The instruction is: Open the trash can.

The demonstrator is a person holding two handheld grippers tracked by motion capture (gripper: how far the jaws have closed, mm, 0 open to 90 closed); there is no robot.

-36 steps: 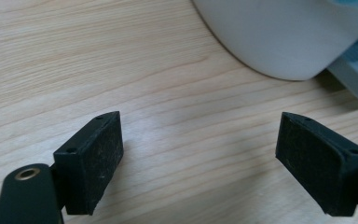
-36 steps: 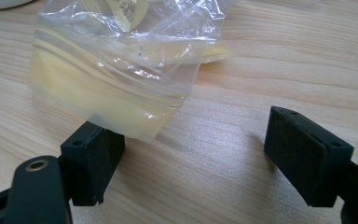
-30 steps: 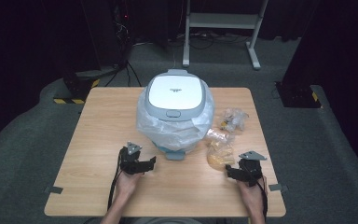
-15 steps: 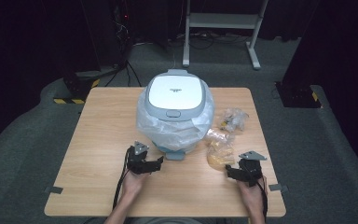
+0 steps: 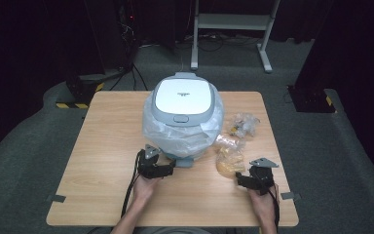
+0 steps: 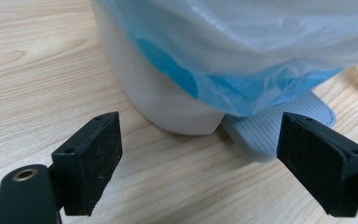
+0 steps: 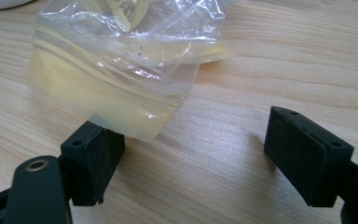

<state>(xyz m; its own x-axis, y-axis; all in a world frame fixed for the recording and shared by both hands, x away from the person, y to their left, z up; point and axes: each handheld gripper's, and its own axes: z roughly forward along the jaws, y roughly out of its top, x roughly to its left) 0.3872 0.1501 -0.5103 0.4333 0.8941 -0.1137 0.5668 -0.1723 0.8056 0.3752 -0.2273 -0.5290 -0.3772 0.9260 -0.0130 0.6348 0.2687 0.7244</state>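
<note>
- Wood-grain desk (image 5: 102, 146) carries a white pedal bin (image 5: 182, 114) at its middle, lid shut, with a pale blue liner bag (image 5: 202, 139) draped loosely over its sides.
- At the left, the left gripper (image 5: 168, 169) has its jaws spread wide and grips nothing; in the left gripper view its pads flank the bin's base and grey foot pedal (image 6: 279, 133).
- The bin stands upright, long axis vertical, its pedal pointing toward the person.
- To the right, a clear bag of yellow contents (image 5: 230, 157) lies flat beside the bin, and a second crumpled bag (image 5: 242, 124) lies farther back.
- The right gripper (image 5: 241, 179) is likewise wide open and empty, the yellow bag's corner lying over one pad (image 7: 93, 156).
- Judging by this, nothing is gripped yet; the work seems to be at its start.
</note>
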